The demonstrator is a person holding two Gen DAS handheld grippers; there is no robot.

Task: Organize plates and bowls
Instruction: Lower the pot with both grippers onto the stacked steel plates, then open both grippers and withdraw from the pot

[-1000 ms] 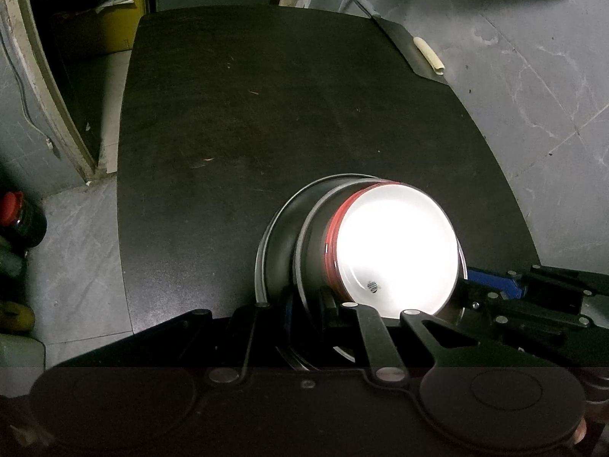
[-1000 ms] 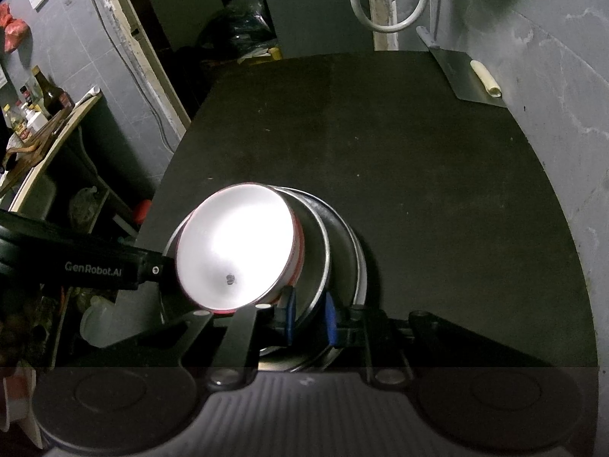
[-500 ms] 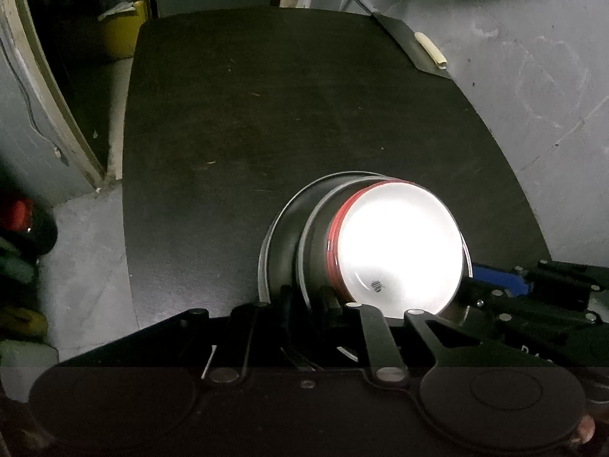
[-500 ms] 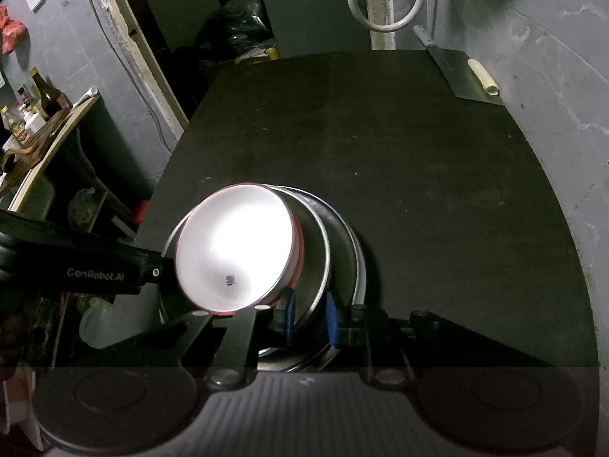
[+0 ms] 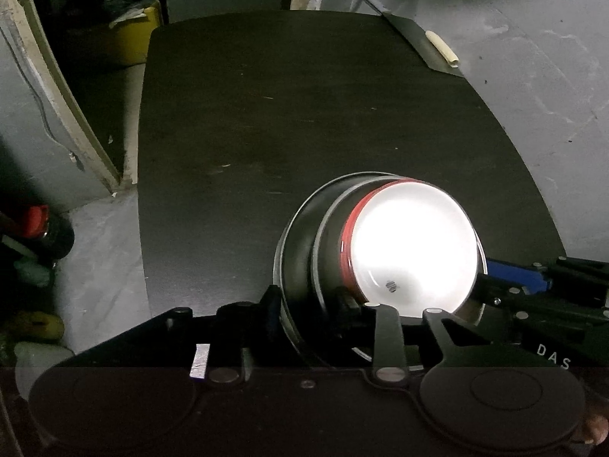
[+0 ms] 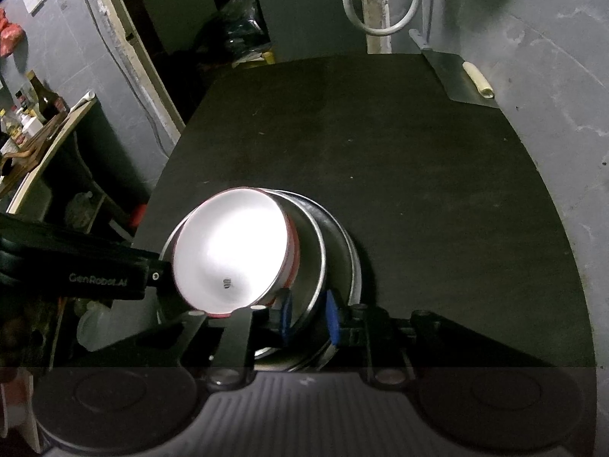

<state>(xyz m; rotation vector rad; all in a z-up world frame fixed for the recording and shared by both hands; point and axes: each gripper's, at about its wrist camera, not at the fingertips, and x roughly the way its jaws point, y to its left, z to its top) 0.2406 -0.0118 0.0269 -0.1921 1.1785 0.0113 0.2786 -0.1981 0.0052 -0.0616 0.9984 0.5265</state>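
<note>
A stack of dishes sits at the near edge of the black table: a red bowl with a white inside in a steel bowl on a steel plate. My left gripper is shut on the stack's rim from the left. In the right wrist view the red bowl sits in the steel bowl on the steel plate. My right gripper is shut on the stack's rim from the right, blue pads on either side.
A cleaver with a pale handle lies at the table's far right corner. A grey tiled wall runs along the right. A side shelf with bottles stands on the left. A yellow bin stands beyond the table.
The left view has shifted slightly, and the stack sits a little nearer. Both grippers stay shut on the stack's rim.
</note>
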